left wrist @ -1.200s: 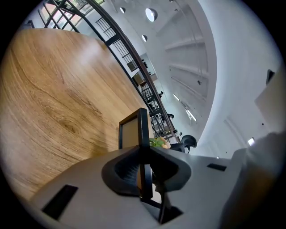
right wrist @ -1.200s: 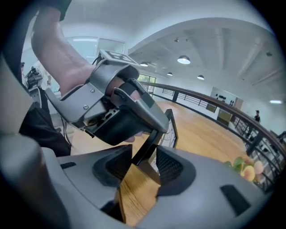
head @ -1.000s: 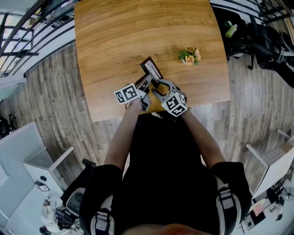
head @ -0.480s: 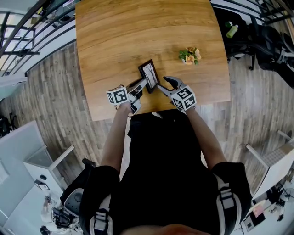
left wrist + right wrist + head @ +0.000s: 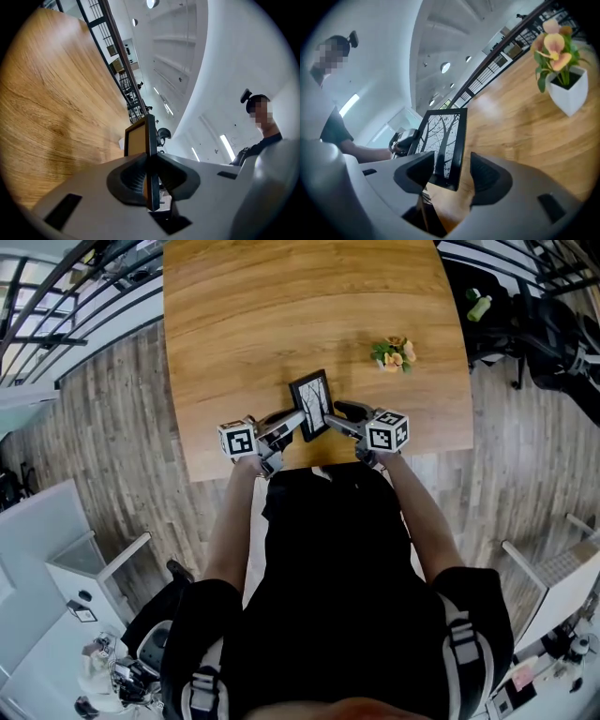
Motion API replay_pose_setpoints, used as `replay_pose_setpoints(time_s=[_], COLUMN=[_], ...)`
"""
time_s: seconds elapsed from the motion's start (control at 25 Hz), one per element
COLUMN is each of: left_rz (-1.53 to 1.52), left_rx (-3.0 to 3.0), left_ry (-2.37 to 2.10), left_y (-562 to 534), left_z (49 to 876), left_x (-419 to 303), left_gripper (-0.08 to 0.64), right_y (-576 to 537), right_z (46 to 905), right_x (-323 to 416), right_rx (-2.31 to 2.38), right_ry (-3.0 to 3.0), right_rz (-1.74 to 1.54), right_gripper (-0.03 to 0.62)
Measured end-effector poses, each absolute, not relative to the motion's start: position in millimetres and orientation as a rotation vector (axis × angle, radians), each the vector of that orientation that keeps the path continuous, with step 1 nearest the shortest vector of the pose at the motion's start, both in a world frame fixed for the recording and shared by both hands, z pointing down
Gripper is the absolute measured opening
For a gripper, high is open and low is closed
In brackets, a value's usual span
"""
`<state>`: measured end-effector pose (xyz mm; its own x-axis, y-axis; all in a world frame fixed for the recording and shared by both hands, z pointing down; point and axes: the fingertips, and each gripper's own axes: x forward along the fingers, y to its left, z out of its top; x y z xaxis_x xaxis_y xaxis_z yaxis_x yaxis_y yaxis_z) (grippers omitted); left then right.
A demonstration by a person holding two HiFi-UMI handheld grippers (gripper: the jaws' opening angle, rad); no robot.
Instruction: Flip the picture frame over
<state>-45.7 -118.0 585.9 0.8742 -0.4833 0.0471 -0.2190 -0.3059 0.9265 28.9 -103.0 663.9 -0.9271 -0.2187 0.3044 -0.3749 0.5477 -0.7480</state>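
Clamping the picture frame (image 5: pixel 310 405) by its edge in your left claw (image 5: pixel 299 419) over the near side of the desk (image 5: pixel 281 306), you are releasing your right claw (image 5: pixel 334 414), whose jaws have just been opening around it, likely leaving the flip to the left.

Head view overhead; gripper views (close)

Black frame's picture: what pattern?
Black bare trees on white in the black rectangular picture frame; clearest in right gripper view.
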Motion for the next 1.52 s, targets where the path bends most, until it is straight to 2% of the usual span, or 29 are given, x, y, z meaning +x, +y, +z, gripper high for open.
replay_pose_setpoints(time_s=[0.2,0.28,0.32,0.76,1.0,1.52], left_rz=[-0.317,-0.321,-0.321,-0.199,-0.044,0.085], left_rx=[1.883,1.905,1.910,1.916,1.907,1.850], left_ry=[-0.437,-0.408,-0.401,-0.474,-0.627,-0.893], left_y=[-109,-108,-108,-107,-111,-140], left_z=[577,570,569,597,625,669], left_x=[-35,-31,-31,-34,-44,-55], left_gripper=[0.080,0.080,0.080,0.081,0.080,0.089], right_y=[-97,-92,-90,-93,-96,-110], right_z=[661,655,653,665,679,709], right_x=[26,26,27,38,36,32], right_rx=[0.331,0.238,0.225,0.437,0.574,0.725], right_ry=[-2.608,-2.615,-2.615,-2.585,-2.513,-2.364], right_rz=[1.557,1.626,1.635,1.522,1.437,1.405], right_gripper=[0.265,0.189,0.181,0.158,0.146,0.133])
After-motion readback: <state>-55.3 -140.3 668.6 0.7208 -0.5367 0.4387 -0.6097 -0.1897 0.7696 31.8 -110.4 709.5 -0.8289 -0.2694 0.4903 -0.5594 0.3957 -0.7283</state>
